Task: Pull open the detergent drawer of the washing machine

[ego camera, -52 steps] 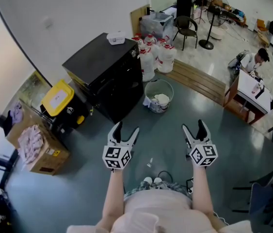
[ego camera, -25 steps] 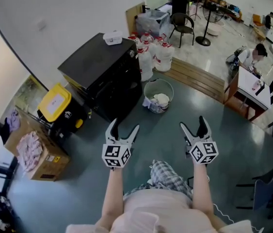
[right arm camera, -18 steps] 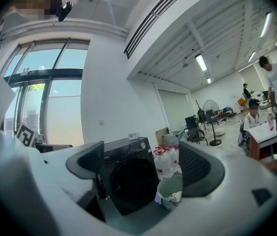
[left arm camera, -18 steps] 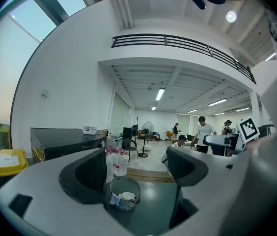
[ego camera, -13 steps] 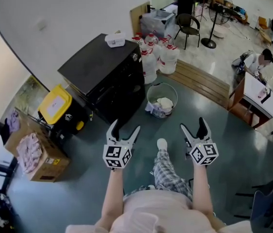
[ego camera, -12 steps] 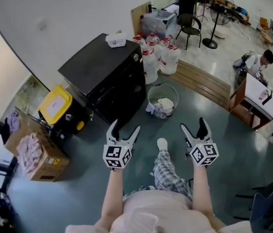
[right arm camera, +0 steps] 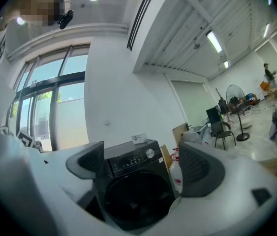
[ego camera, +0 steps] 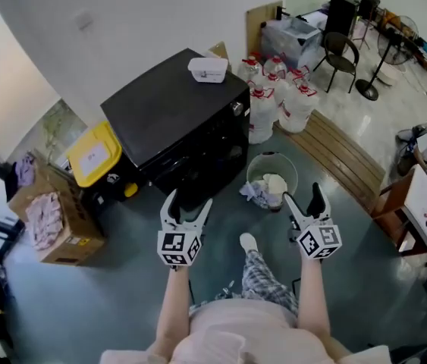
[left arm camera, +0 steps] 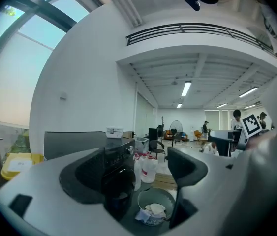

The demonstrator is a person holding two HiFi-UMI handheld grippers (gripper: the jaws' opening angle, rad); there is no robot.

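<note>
I hold both claws out ahead of me in the lower middle of the head view, above the grey floor. My left gripper (ego camera: 188,201) has its jaws spread apart with nothing between them; in its own view only the washer's corner and a wastebasket (ego camera: 272,184) show through the gap. My right gripper (ego camera: 303,196) is spread just as wide and is also empty. My plaid-trousered leg and white shoe (ego camera: 249,241) sit between the two claws.

The black washing machine (ego camera: 175,120) stands at upper centre of the head view, its front turned toward the lower right, clear of both claws. A small white box (ego camera: 208,69) rests on its lid. In the right gripper view the machine fills the space between my jaws, with the round door low and the control strip (right arm camera: 131,160) above it. A silver knob (right arm camera: 150,153) sits at the strip's right end. The detergent drawer is probably in that strip, but I cannot make out its outline; nothing juts from the front.

Water jugs (ego camera: 277,101) cluster just right of the machine, and the wastebasket holds crumpled paper. At left stand a yellow-lidded bin (ego camera: 95,152) and a cardboard box (ego camera: 46,218) of pinkish cloth.
</note>
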